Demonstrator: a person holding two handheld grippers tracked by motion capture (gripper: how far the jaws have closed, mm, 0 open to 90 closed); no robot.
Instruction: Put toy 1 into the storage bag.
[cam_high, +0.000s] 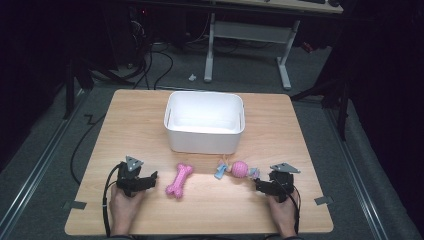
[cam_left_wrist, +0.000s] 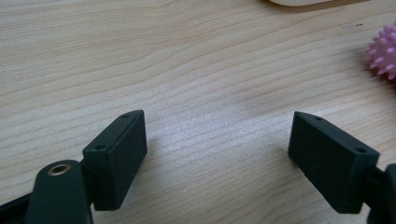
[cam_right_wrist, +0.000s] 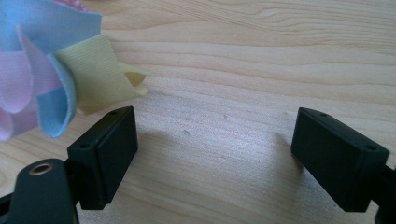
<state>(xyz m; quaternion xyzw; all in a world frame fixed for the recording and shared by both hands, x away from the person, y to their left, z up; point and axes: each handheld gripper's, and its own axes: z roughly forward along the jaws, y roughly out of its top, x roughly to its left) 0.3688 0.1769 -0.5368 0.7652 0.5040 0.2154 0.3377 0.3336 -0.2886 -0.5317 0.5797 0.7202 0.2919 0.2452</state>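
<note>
I have both tongs spread wide and holding nothing: the left gripper (cam_high: 153, 176) at lower left of the high view, the right gripper (cam_high: 258, 184) at lower right. The pink bone toy (cam_high: 179, 180) lies low centre, the spiky ball toy (cam_high: 239, 169) beside it, both before the white bin (cam_high: 204, 122). I'd straddle the bone's narrow shaft, not its knobbly ends. The ball's ribbons (cam_right_wrist: 42, 70) look soft and floppy.
</note>
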